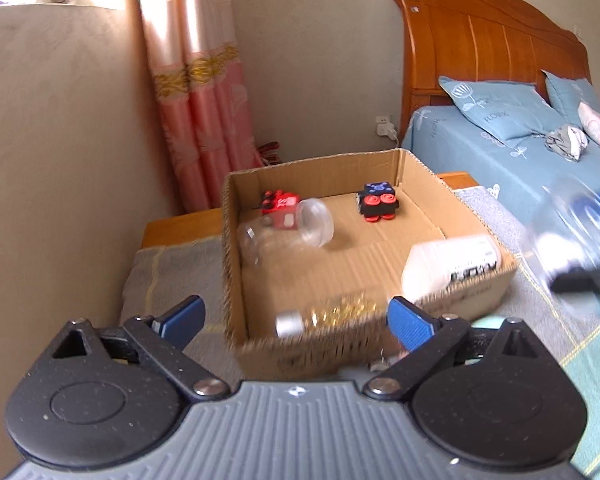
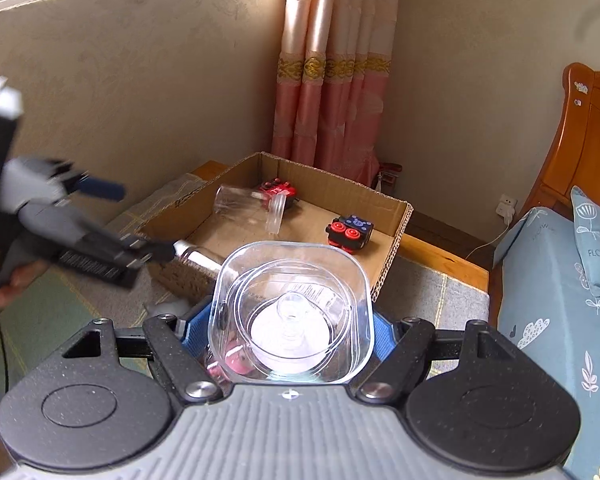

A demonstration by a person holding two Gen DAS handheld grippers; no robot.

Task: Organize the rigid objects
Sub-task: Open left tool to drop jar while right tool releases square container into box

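Clear square bottle (image 2: 290, 312) clamped base-first in blue pads | clear jar (image 1: 286, 230), two toy blocks inside cardboard box (image 1: 428, 172)

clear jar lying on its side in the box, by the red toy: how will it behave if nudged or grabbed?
The clear jar lies on its side in the cardboard box, so a nudge would probably roll it. It looks empty, so likely light. Its smooth transparent wall may slip between pads. It rests against the red toy, which might block rolling that way.

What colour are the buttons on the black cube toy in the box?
Red, on the black cube toy; the right wrist view shows it best.
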